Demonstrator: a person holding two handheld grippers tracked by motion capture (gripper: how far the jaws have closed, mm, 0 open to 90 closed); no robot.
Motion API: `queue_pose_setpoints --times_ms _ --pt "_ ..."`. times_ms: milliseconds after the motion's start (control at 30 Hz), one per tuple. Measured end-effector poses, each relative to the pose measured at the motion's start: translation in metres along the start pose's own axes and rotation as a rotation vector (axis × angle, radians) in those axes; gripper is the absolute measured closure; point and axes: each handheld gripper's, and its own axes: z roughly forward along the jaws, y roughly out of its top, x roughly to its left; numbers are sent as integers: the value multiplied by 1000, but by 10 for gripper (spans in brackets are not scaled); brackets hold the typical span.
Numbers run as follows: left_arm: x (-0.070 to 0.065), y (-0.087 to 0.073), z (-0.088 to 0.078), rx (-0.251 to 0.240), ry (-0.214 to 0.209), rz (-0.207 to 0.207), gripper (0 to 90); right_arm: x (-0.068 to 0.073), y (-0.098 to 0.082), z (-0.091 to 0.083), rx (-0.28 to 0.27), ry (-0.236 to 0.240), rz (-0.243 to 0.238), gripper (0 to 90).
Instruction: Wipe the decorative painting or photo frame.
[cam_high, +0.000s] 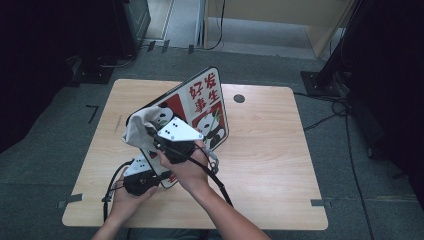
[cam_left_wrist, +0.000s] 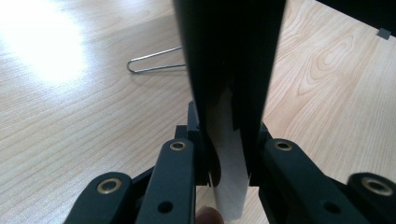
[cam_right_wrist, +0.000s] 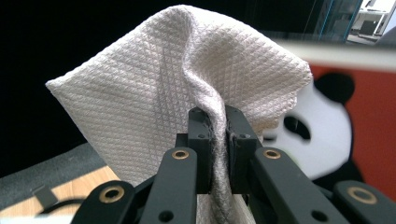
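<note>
Forearms are coming in from the bottom of the high view, and the left hand (cam_high: 131, 194) is sitting lowest, wrapped around the left gripper (cam_high: 141, 176) down near the table's (cam_high: 270, 150) front edge. That gripper is clamping the bottom edge of a panda board (cam_high: 202, 107), which is standing tilted up off the table; in the left gripper view its jaws are pinching a dark panel (cam_left_wrist: 231, 60) with a white strip (cam_left_wrist: 229, 158) sandwiched in the middle, so it's definitely closed on the board. Off to the left in that same view a thin wire loop (cam_left_wrist: 154, 64) is lying flat on the wood. Moving right, a beige cloth (cam_high: 142, 127) is bunching against the board's upper left corner, just beside the panda face. Next comes the right hand (cam_high: 187, 167), holding the right gripper (cam_high: 167, 145) with its grey plate (cam_high: 179, 131) facing up, over the board's face. The right gripper view is showing its jaws squeezed shut on a fold of the waffle-weave cloth (cam_right_wrist: 187, 79), with the rest fanning out above them and the red-and-white panda print (cam_right_wrist: 322, 121) blurry just behind. Red characters are filling the board's top right part, and a small dark hole (cam_high: 239, 98) is sitting in the tabletop further right.
</note>
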Motion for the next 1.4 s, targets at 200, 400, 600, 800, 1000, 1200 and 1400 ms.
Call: queue_pose_setpoints --times_ms 200,400,600,800,1000,1200,1400 --pt "-1 0 0 -5 2 -4 799 -3 -8 -2 -7 2 13 833" --pt "-1 0 1 -9 6 -6 799 -1 -49 -5 40 0 36 834" --pt "-3 0 1 -7 13 7 797 -2 -49 -7 49 -4 24 833" --pt "-2 0 2 -10 9 1 797 1 -53 -6 45 8 30 832" --pt "-2 0 1 -5 11 13 796 7 -84 -10 81 9 61 829" --pt "-2 0 2 -10 13 10 796 4 -79 -10 82 6 61 828" --pt "-2 0 2 -13 11 4 795 -3 -71 -8 54 14 67 824"
